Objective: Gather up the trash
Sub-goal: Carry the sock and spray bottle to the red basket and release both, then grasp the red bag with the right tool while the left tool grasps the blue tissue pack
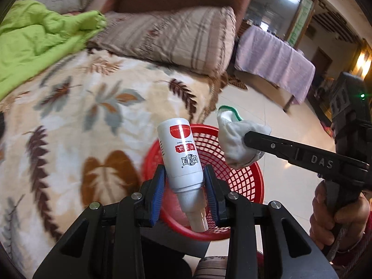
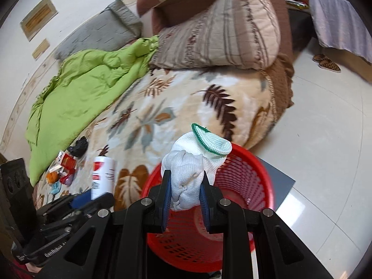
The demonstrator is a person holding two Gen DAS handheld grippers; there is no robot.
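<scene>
My left gripper (image 1: 184, 176) is shut on a white spray bottle (image 1: 180, 155) with a red label, held upside down above the red mesh basket (image 1: 244, 179). My right gripper (image 2: 184, 181) is shut on a balled white cloth glove (image 2: 193, 169) with a green cuff, held over the same basket (image 2: 253, 181). The right gripper with the glove (image 1: 237, 139) shows at the right of the left wrist view. The bottle (image 2: 103, 174) and left gripper show at the lower left of the right wrist view. The basket stands on the floor beside the bed.
A leaf-patterned blanket (image 1: 81, 121) covers the bed, with a green quilt (image 2: 81, 93) and a striped pillow (image 2: 220, 34). Small wrappers (image 2: 62, 169) and a black item (image 2: 79, 147) lie on the blanket. A purple-covered table (image 1: 274, 62) and slippers (image 2: 325, 62) are across the tiled floor.
</scene>
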